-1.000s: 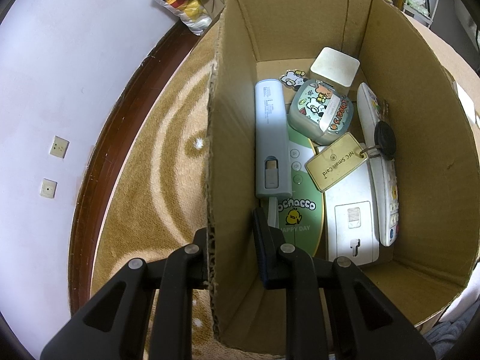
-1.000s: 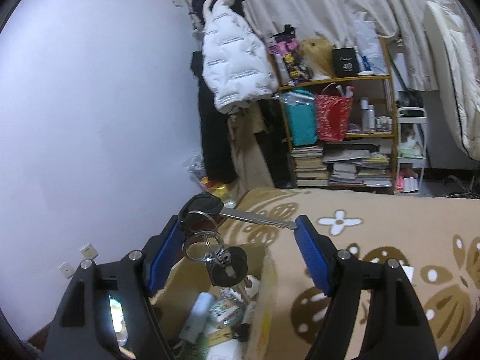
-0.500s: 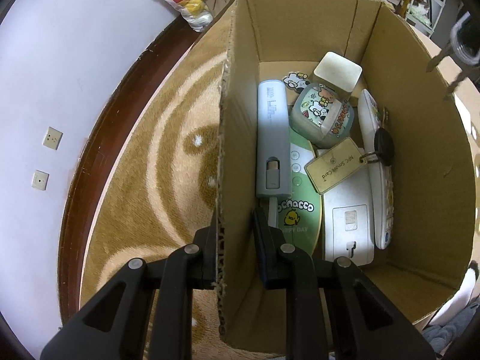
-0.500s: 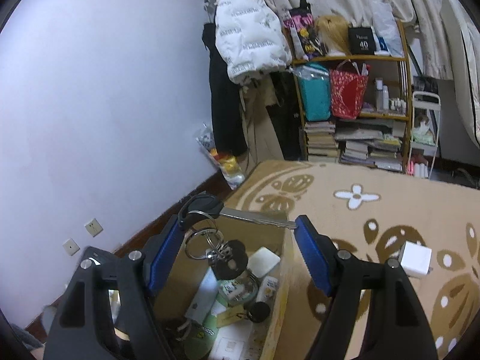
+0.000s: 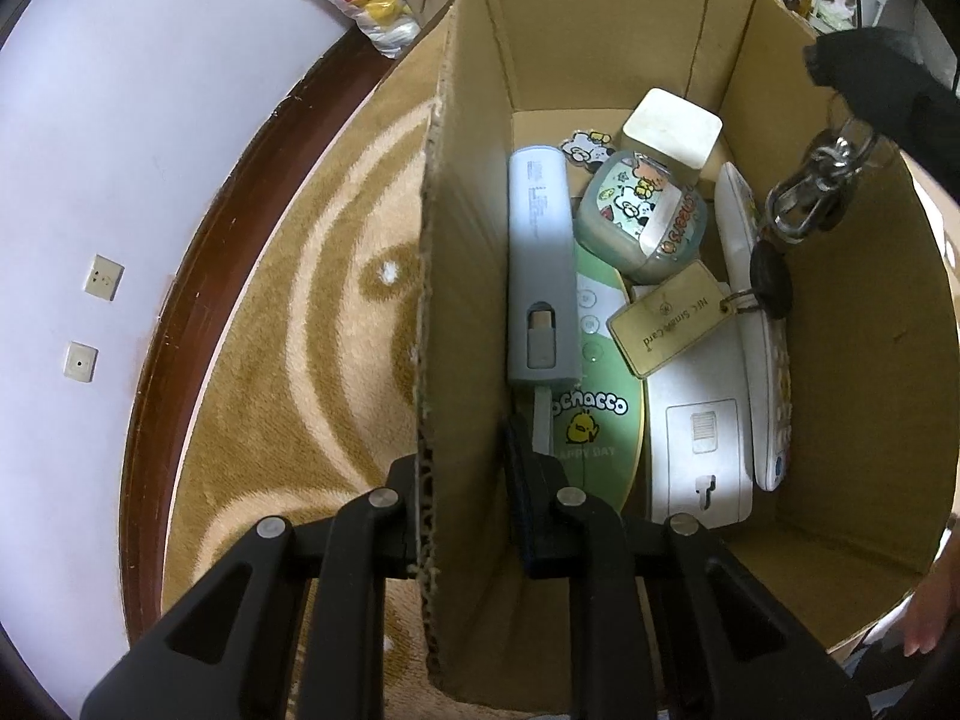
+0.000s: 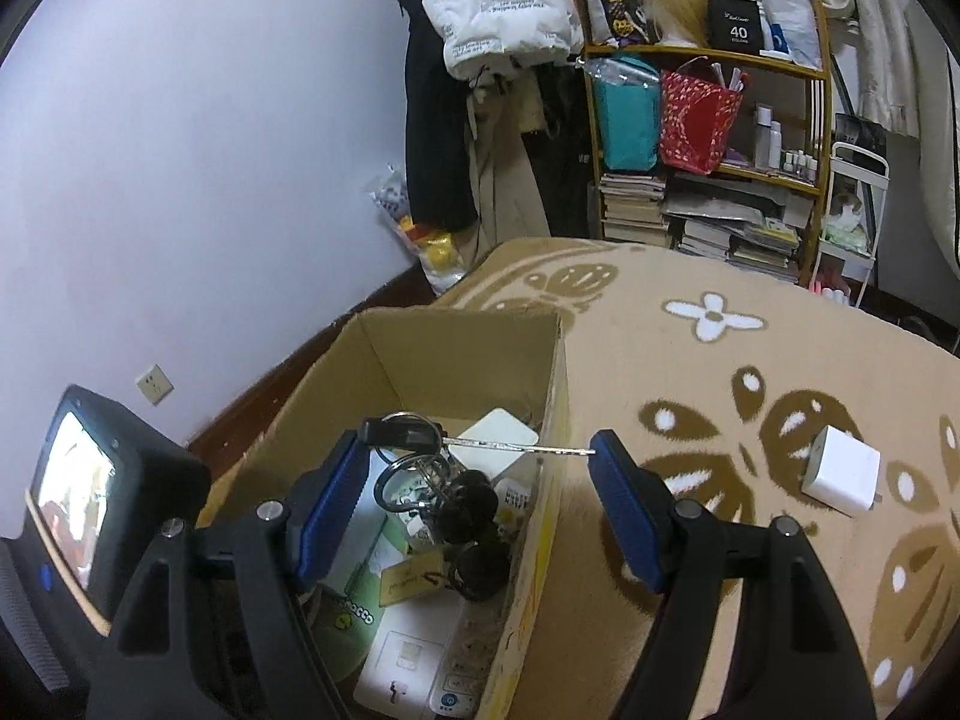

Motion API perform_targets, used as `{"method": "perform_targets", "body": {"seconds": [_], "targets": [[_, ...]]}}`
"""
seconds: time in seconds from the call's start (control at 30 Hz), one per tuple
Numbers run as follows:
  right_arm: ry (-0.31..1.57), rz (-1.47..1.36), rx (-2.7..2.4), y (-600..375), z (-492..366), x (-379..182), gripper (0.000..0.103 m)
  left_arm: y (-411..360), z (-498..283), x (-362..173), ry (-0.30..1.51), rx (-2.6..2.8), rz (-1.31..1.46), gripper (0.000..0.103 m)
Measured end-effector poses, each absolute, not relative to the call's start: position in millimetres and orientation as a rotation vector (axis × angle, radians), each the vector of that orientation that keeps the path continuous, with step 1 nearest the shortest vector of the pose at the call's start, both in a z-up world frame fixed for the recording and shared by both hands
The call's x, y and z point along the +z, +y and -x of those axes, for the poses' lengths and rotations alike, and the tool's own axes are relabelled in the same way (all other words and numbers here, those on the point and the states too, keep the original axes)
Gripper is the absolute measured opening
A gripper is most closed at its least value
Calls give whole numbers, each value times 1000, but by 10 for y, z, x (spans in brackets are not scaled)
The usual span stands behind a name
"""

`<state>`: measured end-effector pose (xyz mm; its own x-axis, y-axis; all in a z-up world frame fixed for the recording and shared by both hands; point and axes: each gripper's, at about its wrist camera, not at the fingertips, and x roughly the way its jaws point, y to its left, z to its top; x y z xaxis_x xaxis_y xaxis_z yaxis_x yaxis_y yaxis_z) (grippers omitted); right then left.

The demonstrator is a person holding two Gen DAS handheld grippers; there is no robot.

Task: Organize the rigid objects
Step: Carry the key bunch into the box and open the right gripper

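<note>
Corrugated cardboard box [image 5: 474, 312]; thin metal key [image 6: 516, 447], black head.

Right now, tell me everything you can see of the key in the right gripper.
The key has a black plastic head and a long silver metal blade. It spans level between the right gripper's blue pads, head at one pad, tip at the other. Metal rings and black fobs hang from its head, over the open cardboard box.
</note>
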<state>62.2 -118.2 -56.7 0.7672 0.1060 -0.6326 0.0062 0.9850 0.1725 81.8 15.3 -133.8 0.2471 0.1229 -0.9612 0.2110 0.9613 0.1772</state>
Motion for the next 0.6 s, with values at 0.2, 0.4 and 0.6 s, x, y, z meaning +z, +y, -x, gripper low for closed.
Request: {"method": "perform_targets", "body": {"seconds": [0.2, 0.4, 0.6], "targets": [[713, -164, 41, -1173, -646, -613, 80, 182, -842, -1332, 1326, -62, -283, 18], [723, -169, 35, -1204, -667, -609, 80, 199, -855, -1336, 1330, -60, -277, 19], [712, -172, 21, -1247, -669, -591, 80, 235, -859, -1344, 1330, -62, -275, 19]]}}
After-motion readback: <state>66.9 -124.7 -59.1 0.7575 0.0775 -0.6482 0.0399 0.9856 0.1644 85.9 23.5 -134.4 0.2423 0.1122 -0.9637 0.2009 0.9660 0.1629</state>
